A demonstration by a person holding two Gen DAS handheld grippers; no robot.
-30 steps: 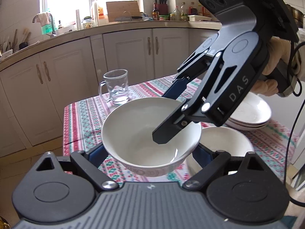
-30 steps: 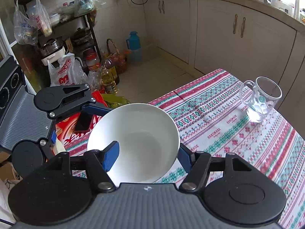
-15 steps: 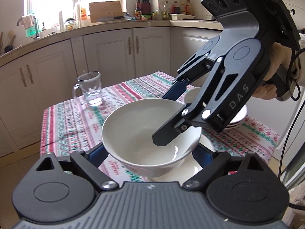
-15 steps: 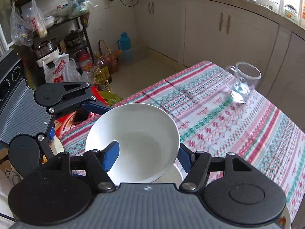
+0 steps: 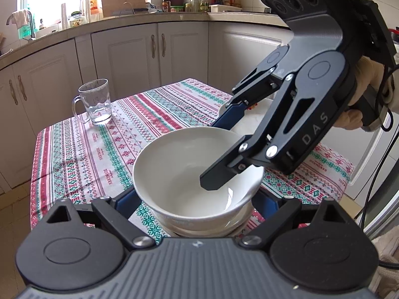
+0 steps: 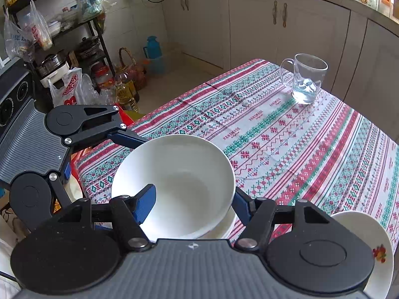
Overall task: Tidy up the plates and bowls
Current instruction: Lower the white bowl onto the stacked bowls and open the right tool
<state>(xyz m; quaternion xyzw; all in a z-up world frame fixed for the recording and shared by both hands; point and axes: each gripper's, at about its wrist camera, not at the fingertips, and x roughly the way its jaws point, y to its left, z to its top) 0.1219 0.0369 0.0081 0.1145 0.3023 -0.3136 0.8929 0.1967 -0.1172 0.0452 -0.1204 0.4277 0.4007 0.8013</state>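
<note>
A white bowl [image 5: 194,174] sits nested on a second white bowl [image 5: 202,229] near the table's front edge; it also shows in the right wrist view [image 6: 174,184]. My left gripper [image 5: 197,200] holds the bowl from outside, its fingers against both sides. My right gripper [image 6: 194,201] pinches the rim, one blue pad [image 6: 146,203] inside the bowl and one outside. The right gripper shows from the side in the left wrist view [image 5: 224,149]. White plates [image 5: 249,119] lie stacked behind it; the top plate has a flower print [image 6: 374,251].
A glass mug [image 5: 96,102] stands at the far left corner of the striped tablecloth [image 5: 124,137]; it also shows in the right wrist view [image 6: 305,78]. White cabinets [image 5: 149,54] run behind the table. Bags, bottles and a shelf [image 6: 74,57] stand on the floor to the left.
Both grippers carried the bowl down and toward the table's front. It now rests in the second bowl, which was beside it before.
</note>
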